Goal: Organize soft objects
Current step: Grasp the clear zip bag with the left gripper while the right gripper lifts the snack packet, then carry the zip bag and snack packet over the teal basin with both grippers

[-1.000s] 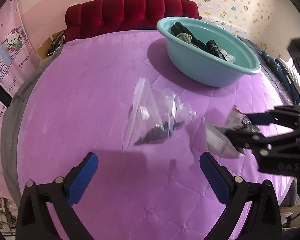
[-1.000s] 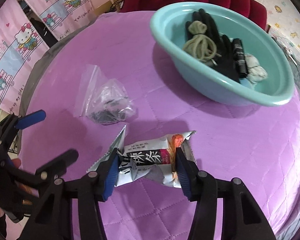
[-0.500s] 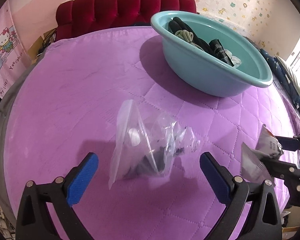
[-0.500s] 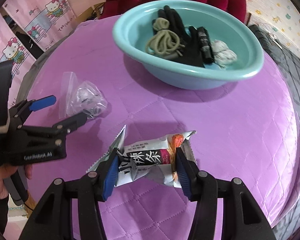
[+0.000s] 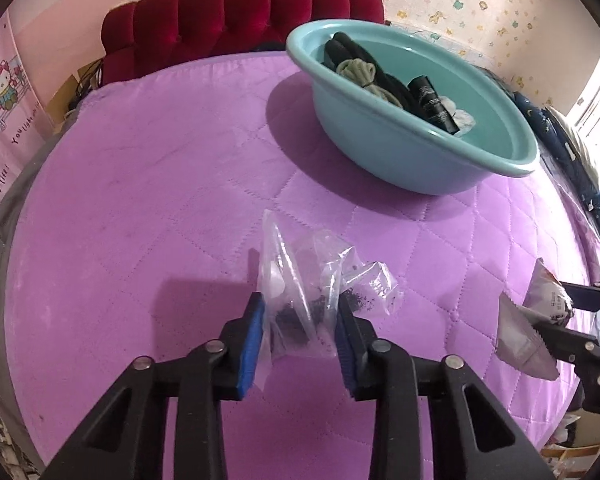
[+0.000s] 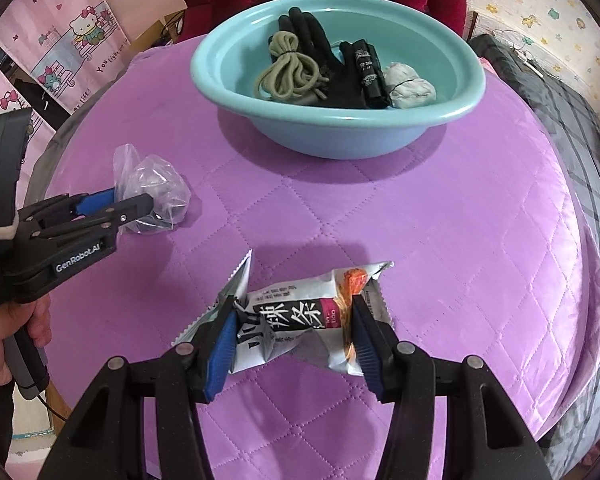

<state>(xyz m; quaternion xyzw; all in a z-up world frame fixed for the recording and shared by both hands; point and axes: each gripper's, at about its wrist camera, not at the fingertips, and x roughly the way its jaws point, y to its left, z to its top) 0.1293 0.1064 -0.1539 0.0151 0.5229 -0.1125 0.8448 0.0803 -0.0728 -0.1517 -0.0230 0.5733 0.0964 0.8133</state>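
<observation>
A clear plastic bag (image 5: 300, 296) with dark bits inside lies on the purple quilted bed (image 5: 140, 208). My left gripper (image 5: 300, 312) is shut on it; the bag also shows in the right wrist view (image 6: 156, 188), between the left gripper's fingers (image 6: 134, 204). My right gripper (image 6: 294, 324) is shut on a silver snack packet (image 6: 296, 320) and holds it above the bed; the packet shows at the right edge of the left wrist view (image 5: 532, 328). A teal basin (image 6: 340, 128) at the back holds a black glove, a green cord, a black roll and a white bundle.
A red tufted headboard (image 5: 240, 20) stands behind the bed. Pink cartoon curtains (image 6: 60, 40) hang at the left. Dark blue fabric (image 5: 560, 136) lies along the bed's right side. The bed edge drops off at the front and right.
My left gripper moved forward to the clear bag and closed on it. My right gripper kept hold of the snack packet and shifted nearer the basin.
</observation>
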